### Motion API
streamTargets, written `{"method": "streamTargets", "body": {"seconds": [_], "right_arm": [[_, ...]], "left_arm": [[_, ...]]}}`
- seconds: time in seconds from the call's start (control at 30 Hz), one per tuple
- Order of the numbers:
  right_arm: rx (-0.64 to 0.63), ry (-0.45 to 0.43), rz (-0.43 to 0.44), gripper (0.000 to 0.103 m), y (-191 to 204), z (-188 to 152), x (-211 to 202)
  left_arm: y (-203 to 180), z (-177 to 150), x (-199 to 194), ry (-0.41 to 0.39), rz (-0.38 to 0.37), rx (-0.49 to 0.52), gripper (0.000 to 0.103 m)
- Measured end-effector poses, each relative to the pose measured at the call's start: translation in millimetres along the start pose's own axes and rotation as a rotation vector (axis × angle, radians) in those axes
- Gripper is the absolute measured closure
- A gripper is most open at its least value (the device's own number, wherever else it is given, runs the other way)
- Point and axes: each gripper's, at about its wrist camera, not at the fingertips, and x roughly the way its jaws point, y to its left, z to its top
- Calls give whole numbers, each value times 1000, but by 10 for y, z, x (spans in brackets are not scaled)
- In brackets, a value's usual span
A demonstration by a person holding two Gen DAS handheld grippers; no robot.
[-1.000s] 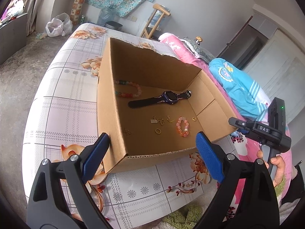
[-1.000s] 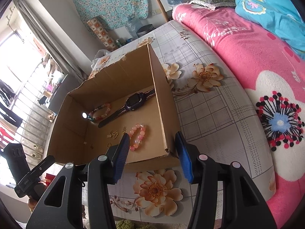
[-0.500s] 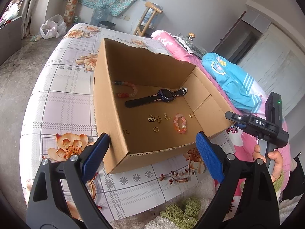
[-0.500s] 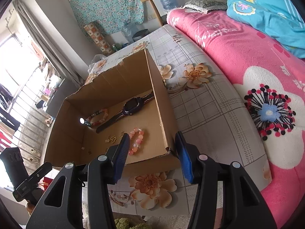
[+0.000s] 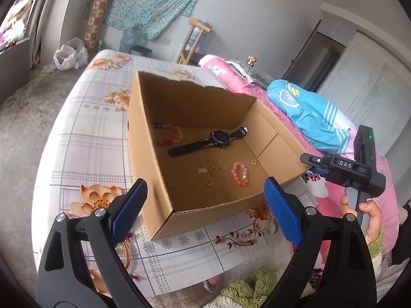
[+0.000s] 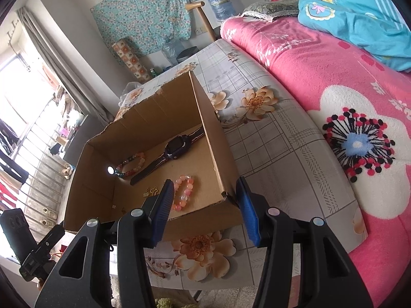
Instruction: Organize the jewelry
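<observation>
**Desk:** What's in front of you, biggest first?

**Me:** A pink flowered bed [image 6: 334, 82] runs along my right, with a blue garment [image 5: 310, 110] lying on it. Beside the bed stands a table [image 5: 84, 138] under a floral checked cloth. On it sits an open cardboard box [image 5: 143, 143], its near wall facing me.

**Desk:** And your claws?

**Me:** My left gripper [image 5: 205, 210] hangs in front of the box's near wall with its blue pads spread wide and nothing between them. My right gripper [image 6: 205, 208] is also parted and bare, over the box's near right corner; I cannot tell whether it touches the cardboard. From the left camera I see my right hand [image 5: 370, 218] around that tool's handle.

**Desk:** The jewelry?

**Me:** All on the box floor. A dark watch [image 5: 208, 141] lies diagonally across the middle, one strap end reaching the far right corner. Just beyond it, near the left wall, is a multicoloured bead bracelet [image 5: 169, 134]. On the near side of the watch lies a smaller pink bead bracelet [image 5: 240, 173], and to its left a scatter of small gold charms [image 5: 210, 170], with a gold ring [image 5: 208, 182] nearest me and another ring [image 5: 254, 162] toward the right wall.
</observation>
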Motion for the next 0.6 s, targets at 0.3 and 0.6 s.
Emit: {"method": "streamTargets", "body": {"seconds": [0.3,0.6], "right_arm": [[-1,-97,32,40,24,-300,-425],[-152,-103,-96,14,399,-702,-587]], "left_arm": [[-286,-100,-218,26,9,55,14],[-722,-227,-129,45,77,129,10]]}}
